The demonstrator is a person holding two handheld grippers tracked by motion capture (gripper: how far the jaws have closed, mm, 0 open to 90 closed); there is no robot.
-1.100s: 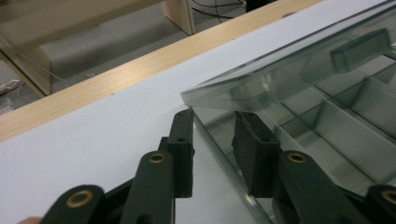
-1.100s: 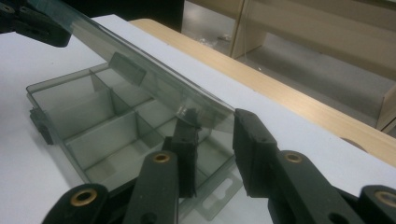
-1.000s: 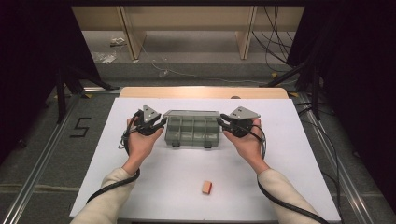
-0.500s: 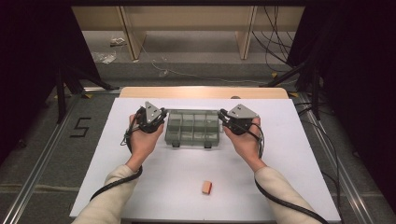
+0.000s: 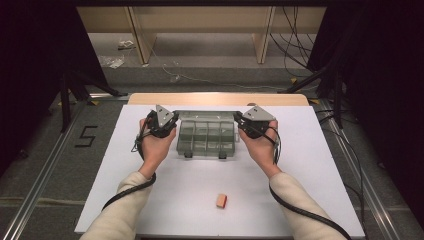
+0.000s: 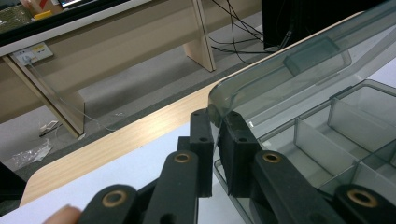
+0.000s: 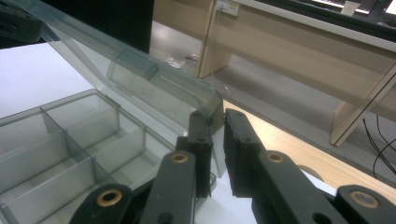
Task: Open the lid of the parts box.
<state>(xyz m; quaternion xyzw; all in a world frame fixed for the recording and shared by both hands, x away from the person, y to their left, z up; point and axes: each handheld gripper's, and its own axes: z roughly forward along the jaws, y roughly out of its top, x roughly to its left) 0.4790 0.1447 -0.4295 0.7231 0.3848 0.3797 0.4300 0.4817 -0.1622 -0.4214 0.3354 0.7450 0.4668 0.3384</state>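
A clear grey compartment box [image 5: 206, 139] lies at the middle of the white table, its lid [image 5: 207, 114] swung up towards the far side. My left gripper [image 5: 171, 121] is shut on the lid's left corner and my right gripper [image 5: 240, 121] on its right corner. In the left gripper view the jaws [image 6: 215, 120] pinch the rounded edge of the lid [image 6: 289, 70] above the empty compartments [image 6: 327, 140]. The right gripper view has the jaws [image 7: 217, 120] closed on the lid [image 7: 140, 79], with compartments [image 7: 70, 140] below. A small orange and red block [image 5: 220, 201] lies near the front edge.
The white table top [image 5: 310, 165] ends at a wooden strip [image 5: 215, 99] along the far side. Beyond it lie grey floor, cables [image 5: 295, 45] and wooden furniture legs [image 5: 262, 35]. Two black latches [image 5: 205, 155] sit on the box's front wall.
Both grippers have moved away from the person with the lid's corners, and the lid has swung up and back from the box.
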